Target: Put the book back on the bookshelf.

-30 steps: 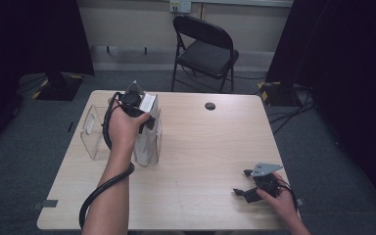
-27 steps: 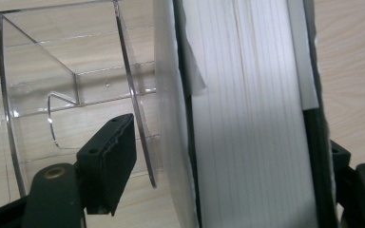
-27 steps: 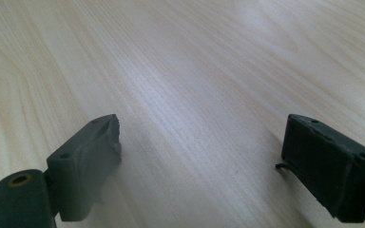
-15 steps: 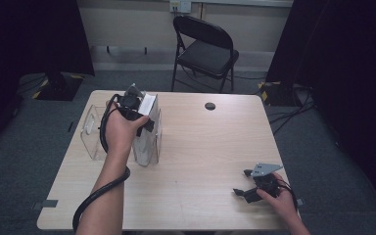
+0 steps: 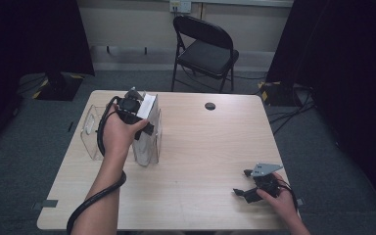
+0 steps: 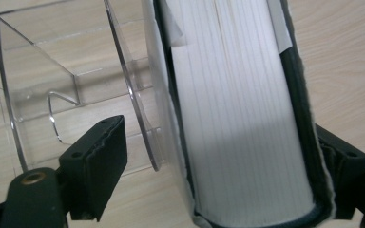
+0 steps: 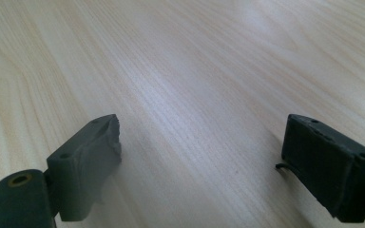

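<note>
Straddling a book [image 6: 237, 118] and clear divider [image 6: 133, 95], left claw [image 6: 218, 156] spread, high view adds right claw [image 5: 254, 188], spread.

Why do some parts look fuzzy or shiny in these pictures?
In the left gripper view, the book sits very close, so its white pages blur; the clear plastic stand glints along its edges. In the right gripper view, the table has a pale sheen. In the high view, dark curtains shade both sides.
</note>
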`<action>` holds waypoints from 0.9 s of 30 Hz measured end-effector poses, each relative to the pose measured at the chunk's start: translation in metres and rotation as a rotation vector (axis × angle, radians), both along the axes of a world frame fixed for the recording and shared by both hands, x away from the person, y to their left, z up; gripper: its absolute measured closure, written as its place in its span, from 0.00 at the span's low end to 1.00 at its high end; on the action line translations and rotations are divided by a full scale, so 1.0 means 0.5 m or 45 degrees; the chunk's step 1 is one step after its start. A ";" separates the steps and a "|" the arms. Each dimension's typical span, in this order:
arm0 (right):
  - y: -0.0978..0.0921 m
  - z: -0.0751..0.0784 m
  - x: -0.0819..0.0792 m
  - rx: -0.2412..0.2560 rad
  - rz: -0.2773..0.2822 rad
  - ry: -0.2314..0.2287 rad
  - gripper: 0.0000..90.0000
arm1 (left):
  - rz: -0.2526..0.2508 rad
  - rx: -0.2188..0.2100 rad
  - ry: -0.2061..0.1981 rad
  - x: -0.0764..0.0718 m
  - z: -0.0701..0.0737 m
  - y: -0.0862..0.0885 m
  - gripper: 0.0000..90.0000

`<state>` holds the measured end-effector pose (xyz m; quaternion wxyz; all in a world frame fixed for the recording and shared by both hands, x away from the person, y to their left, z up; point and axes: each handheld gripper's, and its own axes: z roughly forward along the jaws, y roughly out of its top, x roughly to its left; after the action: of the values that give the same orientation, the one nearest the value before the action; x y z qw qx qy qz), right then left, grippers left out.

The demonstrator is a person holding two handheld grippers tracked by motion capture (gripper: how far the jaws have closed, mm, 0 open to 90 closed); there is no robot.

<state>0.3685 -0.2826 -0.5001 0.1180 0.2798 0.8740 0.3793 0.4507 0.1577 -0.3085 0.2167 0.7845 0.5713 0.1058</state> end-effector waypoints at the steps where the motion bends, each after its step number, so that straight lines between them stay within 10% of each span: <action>1: 0.000 0.000 0.000 0.000 -0.001 0.000 0.13 | 0.003 -0.008 0.005 -0.002 -0.001 0.001 0.19; 27: 0.000 0.000 0.000 0.001 -0.002 -0.001 0.13 | -0.084 -0.013 0.029 -0.036 -0.009 0.023 0.17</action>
<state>0.3685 -0.2825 -0.5001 0.1187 0.2805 0.8736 0.3796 0.4325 0.1692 -0.3129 0.2176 0.8030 0.5480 0.0869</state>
